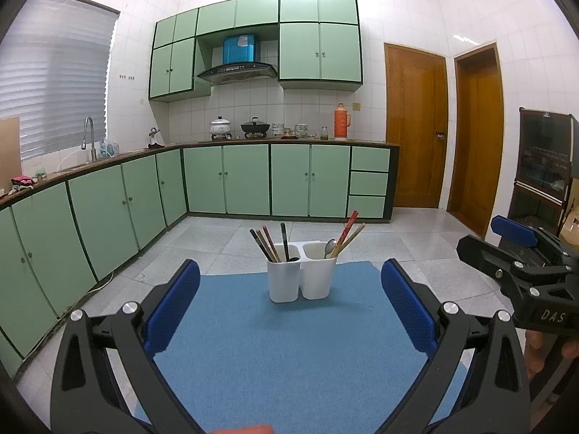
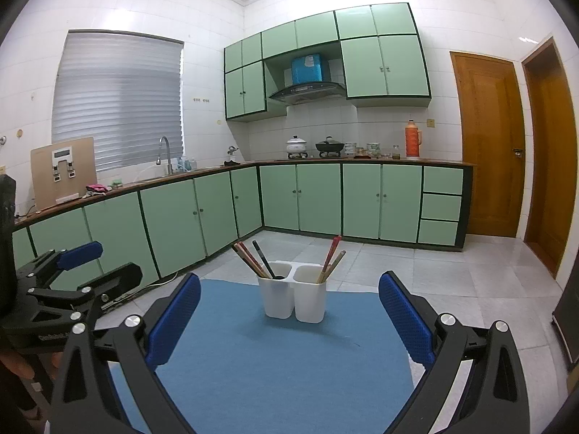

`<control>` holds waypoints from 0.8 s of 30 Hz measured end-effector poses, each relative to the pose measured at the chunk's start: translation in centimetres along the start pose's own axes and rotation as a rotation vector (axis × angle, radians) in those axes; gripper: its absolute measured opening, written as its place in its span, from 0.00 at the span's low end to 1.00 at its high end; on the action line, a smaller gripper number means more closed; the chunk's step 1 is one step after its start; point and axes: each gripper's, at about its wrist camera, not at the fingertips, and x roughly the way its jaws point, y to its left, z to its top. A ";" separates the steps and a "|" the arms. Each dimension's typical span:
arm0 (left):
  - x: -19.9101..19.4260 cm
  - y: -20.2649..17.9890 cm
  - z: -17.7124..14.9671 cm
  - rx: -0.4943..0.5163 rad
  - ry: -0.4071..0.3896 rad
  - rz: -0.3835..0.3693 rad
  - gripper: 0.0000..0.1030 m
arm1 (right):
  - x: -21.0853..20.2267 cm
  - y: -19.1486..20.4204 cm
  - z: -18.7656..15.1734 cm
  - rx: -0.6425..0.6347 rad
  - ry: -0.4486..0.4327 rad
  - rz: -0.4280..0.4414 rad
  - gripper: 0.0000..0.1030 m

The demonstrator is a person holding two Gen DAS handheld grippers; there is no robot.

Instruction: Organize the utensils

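Blue mat (image 1: 289, 343): utensil holder (image 1: 302, 275) ahead of both spread, empty tongs (image 1: 289, 303).

inside the white utensil holder (image 1: 302, 275), the lower ends of the chopsticks (image 1: 266, 244) and the spoon (image 1: 329, 246) are hidden by its walls. right of the holder, the right gripper (image 1: 521, 249) is cut off by the picture's edge.

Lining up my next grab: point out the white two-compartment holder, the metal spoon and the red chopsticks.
White two-compartment holder (image 1: 302, 278): left wrist view, front wall.
Metal spoon (image 1: 330, 245): left wrist view, bowl.
Red chopsticks (image 2: 332, 251): right wrist view, upper shaft.
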 end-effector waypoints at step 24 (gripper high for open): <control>-0.4 0.4 0.1 0.003 -0.003 0.004 0.94 | 0.0 -0.1 0.1 -0.002 0.001 -0.003 0.94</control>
